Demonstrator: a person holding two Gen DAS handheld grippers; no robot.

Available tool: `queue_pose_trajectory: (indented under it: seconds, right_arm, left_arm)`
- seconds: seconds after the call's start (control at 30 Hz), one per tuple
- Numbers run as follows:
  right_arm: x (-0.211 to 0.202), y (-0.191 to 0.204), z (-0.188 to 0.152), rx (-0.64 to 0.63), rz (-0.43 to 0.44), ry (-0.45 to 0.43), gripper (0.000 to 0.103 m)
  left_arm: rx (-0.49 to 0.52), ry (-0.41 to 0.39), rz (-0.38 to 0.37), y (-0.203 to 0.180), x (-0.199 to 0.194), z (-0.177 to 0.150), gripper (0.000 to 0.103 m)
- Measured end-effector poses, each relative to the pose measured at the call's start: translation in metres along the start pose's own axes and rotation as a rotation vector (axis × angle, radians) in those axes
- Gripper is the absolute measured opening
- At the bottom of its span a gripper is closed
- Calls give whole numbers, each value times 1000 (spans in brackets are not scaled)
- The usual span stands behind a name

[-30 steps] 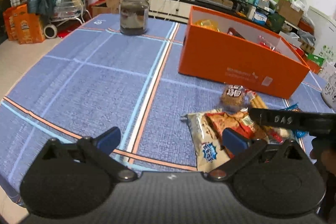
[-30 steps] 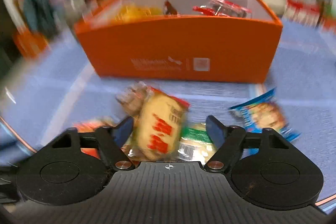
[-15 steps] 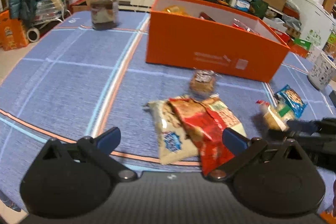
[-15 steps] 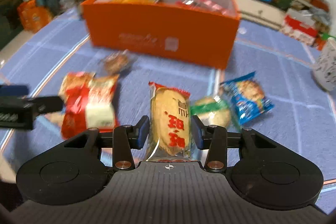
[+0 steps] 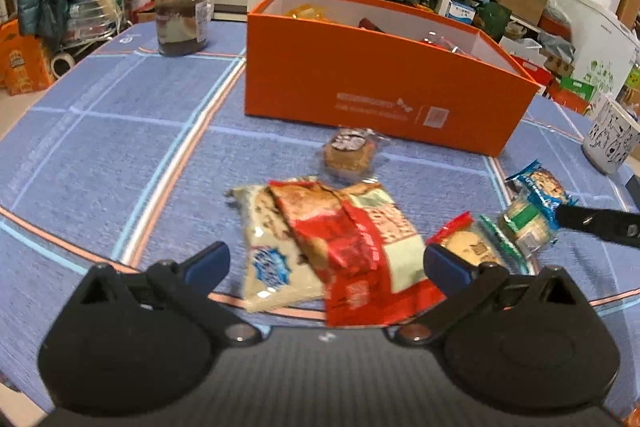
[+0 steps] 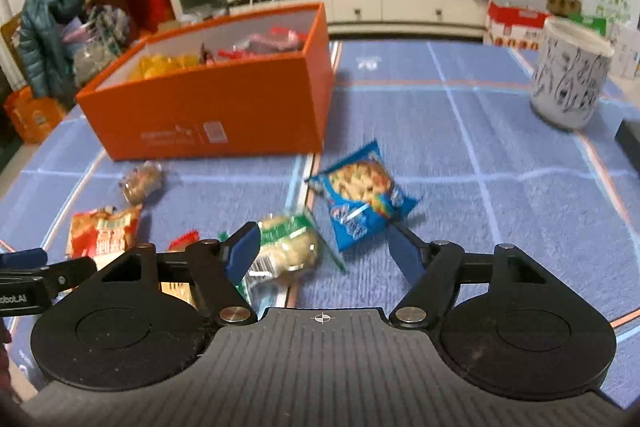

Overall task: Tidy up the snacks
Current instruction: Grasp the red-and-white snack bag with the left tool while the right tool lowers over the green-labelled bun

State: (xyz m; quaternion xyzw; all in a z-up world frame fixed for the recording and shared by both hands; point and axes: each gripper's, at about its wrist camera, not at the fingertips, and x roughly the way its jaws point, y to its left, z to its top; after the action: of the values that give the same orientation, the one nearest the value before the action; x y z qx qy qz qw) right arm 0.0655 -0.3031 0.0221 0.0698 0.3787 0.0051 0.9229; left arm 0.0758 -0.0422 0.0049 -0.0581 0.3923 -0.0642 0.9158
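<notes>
An orange box point(image 5: 376, 95) holding several snacks stands at the table's middle; it also shows in the right wrist view point(image 6: 224, 123). Loose snacks lie in front of it: a round brown cake point(image 5: 349, 151), a white packet point(image 5: 268, 251) under a red packet point(image 5: 360, 247), a red-edged cracker pack point(image 5: 468, 247), a green-wrapped cake point(image 6: 286, 245) and a blue cookie bag point(image 6: 360, 203). My left gripper point(image 5: 326, 263) is open over the red and white packets. My right gripper point(image 6: 324, 249) is open and empty, beside the green cake and blue bag.
A glass jar point(image 5: 180, 15) stands at the far left of the blue cloth. A patterned white cup point(image 6: 570, 83) stands at the right. A dark object point(image 6: 628, 139) lies at the right edge. Furniture and clutter lie beyond the table.
My right gripper was shut on the red-edged cracker pack; it has opened, the pack lies on the table, and the gripper has shifted right. My left gripper has moved right over the packets.
</notes>
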Motion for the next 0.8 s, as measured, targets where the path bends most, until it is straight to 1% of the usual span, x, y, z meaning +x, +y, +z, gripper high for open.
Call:
queue_pose_trajectory:
  seconds: [0.07,0.2,0.3,0.4,0.47,0.6,0.63,0.67,0.7,0.77,0.8]
  right_arm:
    - [5,2,0,34,23,11,59]
    - [7,14,-5,43,4,50,59]
    - [5,15,-7,44,19,45,61]
    - [1,14,-9,50,16,43,62]
    - [2,15,-12,46,15,50,62]
    - [4,21,-18,47,-1,60,61]
    - [5,23,-20,55,-6,62,61]
    - [5,24,-21,63,-5,63,61]
    - [7,24,-21,73,-3,70,60]
    - [11,24,-22,109,-4,99,60]
    - [12,23,-23,128,10,116,59]
  left_arm:
    - [-29,2,0,-2,2,-1,102]
    - [-75,-10,31,-8,7,-1,102]
    - [-103,2,34,-11,14,0,102]
    - [-99,4,44,-18,23,2,102]
    - [-66,-2,65,-24,29,4,101]
    - [-33,-17,108,-27,35,5,89]
    - [-17,-17,112,-27,34,5,79]
    - [7,-17,100,-27,33,6,66]
    - [29,-14,95,-27,32,6,62]
    - [55,-7,85,-24,31,6,62]
    - [64,0,71,-21,29,6,62]
